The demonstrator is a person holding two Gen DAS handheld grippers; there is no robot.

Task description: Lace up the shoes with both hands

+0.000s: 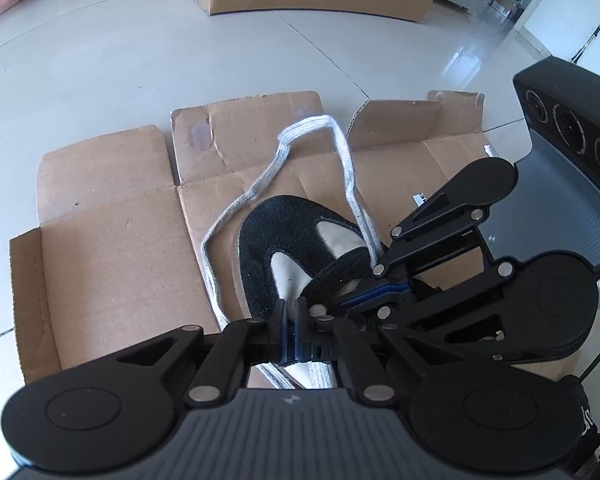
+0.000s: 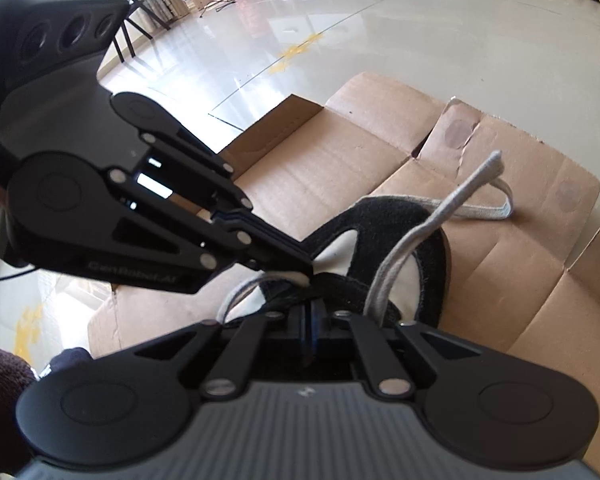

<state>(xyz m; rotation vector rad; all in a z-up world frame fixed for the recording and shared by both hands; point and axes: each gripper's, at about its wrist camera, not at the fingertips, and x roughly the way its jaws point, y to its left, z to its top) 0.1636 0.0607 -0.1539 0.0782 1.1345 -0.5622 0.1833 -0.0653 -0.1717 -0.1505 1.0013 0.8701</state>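
Nearest, the left gripper [image 1: 290,312] has its jaws pressed together at the shoe's [image 1: 284,240] near edge; whether lace is pinched there I cannot tell. At three o'clock the right gripper [image 1: 364,296] is closed too, over the throat. Beyond, the white lace [image 1: 340,152] loops toward twelve o'clock across flattened cardboard [image 1: 120,240].

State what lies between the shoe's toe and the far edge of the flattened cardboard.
In the left wrist view, a loop of white lace arches over bare cardboard beyond the shoe; nothing else lies there.
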